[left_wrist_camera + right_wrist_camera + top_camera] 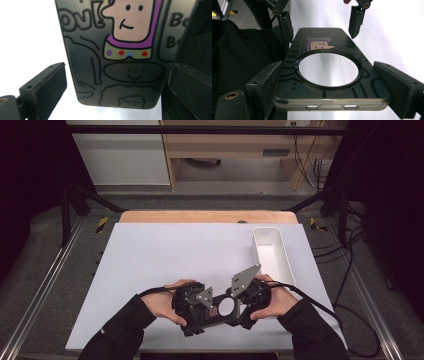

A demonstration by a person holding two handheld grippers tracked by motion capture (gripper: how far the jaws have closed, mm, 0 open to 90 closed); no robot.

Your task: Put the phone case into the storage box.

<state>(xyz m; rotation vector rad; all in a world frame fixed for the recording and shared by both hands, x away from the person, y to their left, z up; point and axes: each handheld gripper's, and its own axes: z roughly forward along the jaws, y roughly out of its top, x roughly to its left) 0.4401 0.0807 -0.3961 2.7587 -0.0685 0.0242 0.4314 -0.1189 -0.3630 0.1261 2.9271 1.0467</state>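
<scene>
The person's two hands are meeting at the near edge of the white table (165, 255), at about 6 o'clock in the high view, with the left gripper (194, 304) and the right gripper (248, 296) facing each other. Between them a dark phone case (220, 310) with a large round opening is lying flat.

In the right gripper view, the right gripper (332, 87) is closing its two black jaws against the long sides of the phone case (329, 97), one pad touching at 9 o'clock and the other at 3 o'clock, so it is gripping the case at the button end. The left gripper (320, 22) is showing beyond at 12 o'clock, its jaws standing apart on either side of the case's far end without pressing it.

In the left gripper view, the phone case (117, 62) with its cartoon face is sitting between spread jaws; a gap is showing at the 8 o'clock pad.

A white tray (272, 252) is standing at 2 o'clock from the hands, well apart from the case
</scene>
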